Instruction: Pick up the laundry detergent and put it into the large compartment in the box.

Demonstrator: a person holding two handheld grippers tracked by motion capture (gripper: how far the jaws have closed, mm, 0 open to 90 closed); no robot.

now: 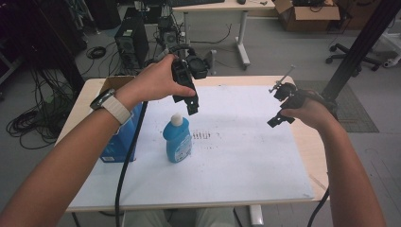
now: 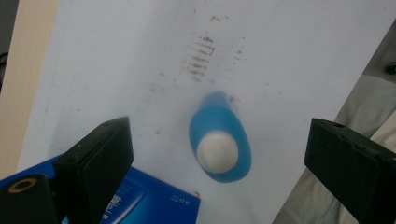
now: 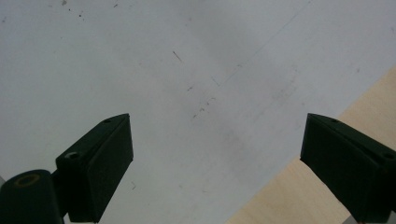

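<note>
Blue bottle [image 1: 178, 139] with a white cap [image 1: 176, 119] stands upright on the white sheet [image 1: 236, 156] covering the table [image 1: 309, 151], just beside a blue box [image 1: 116, 144] at the sheet's left edge, with a patch of brown smudge marks [image 1: 202, 135] near it on the other side. Left gripper [image 1: 191, 106] held in the air above the bottle, pointing down, jaws wide apart with nothing between them; in the left gripper view the cap [image 2: 217, 151] sits between the two jaws, far below. Right gripper [image 1: 275, 122] held well apart to the right over bare sheet near the table's edge, jaws wide apart, gripping nothing.
</note>
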